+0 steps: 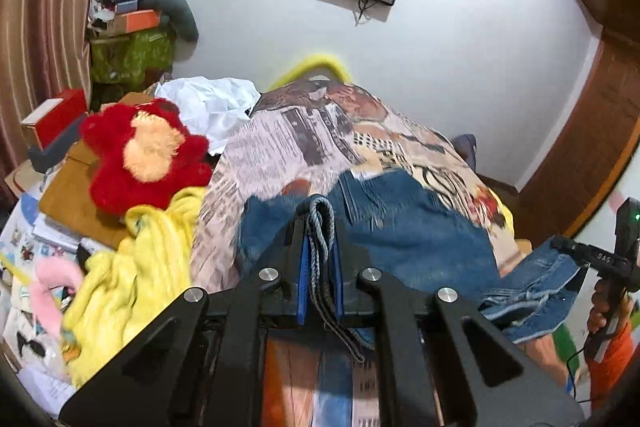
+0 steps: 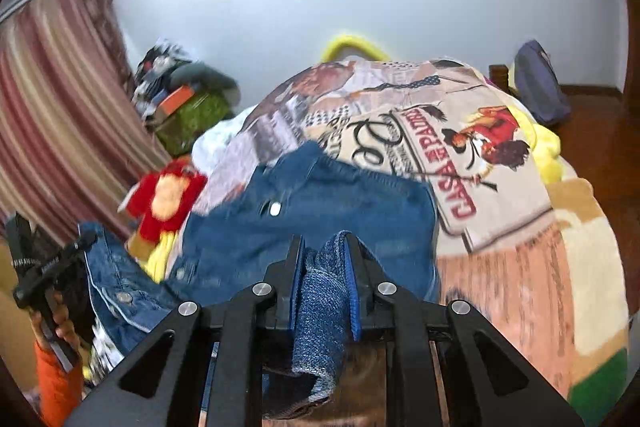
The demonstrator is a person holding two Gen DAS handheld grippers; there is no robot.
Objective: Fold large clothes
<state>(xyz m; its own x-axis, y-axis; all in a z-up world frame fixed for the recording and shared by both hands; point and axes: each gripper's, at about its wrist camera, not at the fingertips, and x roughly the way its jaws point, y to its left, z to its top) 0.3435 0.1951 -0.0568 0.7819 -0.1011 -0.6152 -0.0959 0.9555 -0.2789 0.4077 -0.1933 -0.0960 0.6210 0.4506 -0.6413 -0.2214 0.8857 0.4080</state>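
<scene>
Denim jacket (image 2: 320, 195) held up over the bed by both grippers.

The left gripper (image 1: 319, 227) has its fingers closed on a denim edge; the right gripper (image 2: 324, 255) pinches another fold. The jacket hangs above a printed blanket (image 2: 480, 155) on the bed. A red plush toy (image 1: 144, 151) and a yellow cloth (image 1: 132, 275) lie just left.

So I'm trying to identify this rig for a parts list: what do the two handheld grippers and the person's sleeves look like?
Both the left gripper and the right gripper have matte black angular linkage arms with round silver pivot bolts and blue-lined fingers. Seen from the side, the right one has a black pistol handle with white lettering, a green light and a thin black cable. The sleeves are orange.
</scene>
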